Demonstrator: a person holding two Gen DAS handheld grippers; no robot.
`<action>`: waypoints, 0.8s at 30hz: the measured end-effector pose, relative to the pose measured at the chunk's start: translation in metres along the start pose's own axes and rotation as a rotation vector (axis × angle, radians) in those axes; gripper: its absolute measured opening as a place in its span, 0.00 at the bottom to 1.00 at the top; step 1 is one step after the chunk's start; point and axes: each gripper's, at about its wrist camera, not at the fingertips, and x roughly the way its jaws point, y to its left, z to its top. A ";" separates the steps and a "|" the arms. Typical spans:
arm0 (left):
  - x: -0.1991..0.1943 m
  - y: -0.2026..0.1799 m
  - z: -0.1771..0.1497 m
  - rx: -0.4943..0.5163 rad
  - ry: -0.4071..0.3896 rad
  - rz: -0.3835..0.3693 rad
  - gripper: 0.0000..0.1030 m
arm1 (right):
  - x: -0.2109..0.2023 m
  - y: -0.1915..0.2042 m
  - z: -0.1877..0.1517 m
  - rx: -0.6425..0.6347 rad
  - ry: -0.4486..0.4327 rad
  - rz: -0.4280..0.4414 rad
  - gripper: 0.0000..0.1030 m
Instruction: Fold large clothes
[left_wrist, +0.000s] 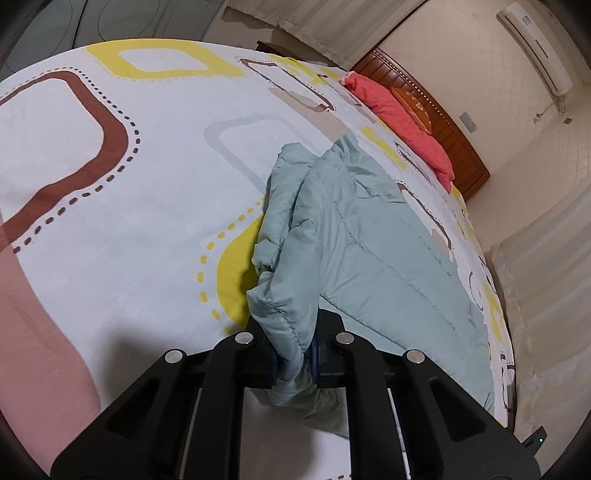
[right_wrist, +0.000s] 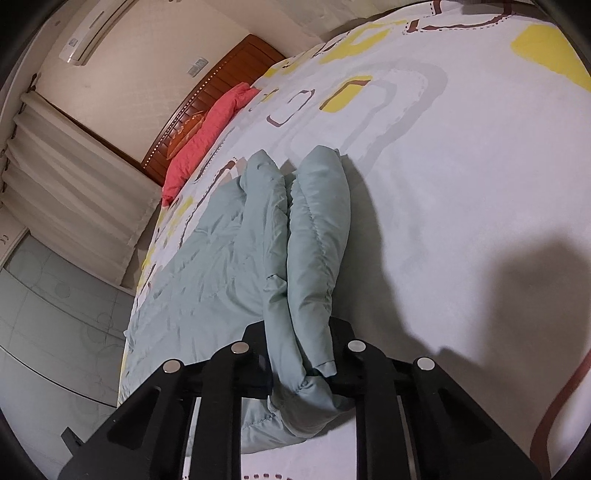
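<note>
Garment first: pale green quilted jacket (left_wrist: 369, 236) is lying on the patterned bedsheet (left_wrist: 129, 221), its bulk spreading away from both grippers toward the wooden headboard (left_wrist: 443, 122) and the coral pillow (left_wrist: 406, 125); the near edge is bunched up at the foot end, closest to me.

Left gripper (left_wrist: 293, 360) is pinching a thick padded fold of the near hem; the jaws are standing close together with green fabric squeezed between the pads; cloth is puffing out above and below the bite.

Right gripper (right_wrist: 301, 369) is clamping a second bundle; from the right wrist view I am seeing two padded rolls (right_wrist: 317, 229), possibly sleeves or a doubled edge, running straight ahead from the jaws along the pointing line; both are passing through the narrow gap, so the jaws are nearly pressed together on fabric.

I am reading the long axis as running from the grippers toward the headboard; both hands are sitting at the same near end, neither clearly nearer to the far hem; I cannot tell how far apart they are, since neither view shows the other gripper.

Judgement: the coming move looks like a lift and carry of this near edge forward over the body; main risk is slippery padding sliding out of either pinch.
</note>
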 end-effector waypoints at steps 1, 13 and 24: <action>-0.002 0.002 -0.001 0.001 0.002 0.001 0.11 | -0.002 0.000 -0.001 -0.001 0.000 0.001 0.17; -0.037 0.018 -0.019 0.005 0.035 -0.003 0.11 | -0.036 -0.010 -0.018 -0.017 0.025 0.019 0.17; -0.074 0.044 -0.042 0.017 0.045 -0.009 0.11 | -0.067 -0.025 -0.042 -0.027 0.063 0.037 0.17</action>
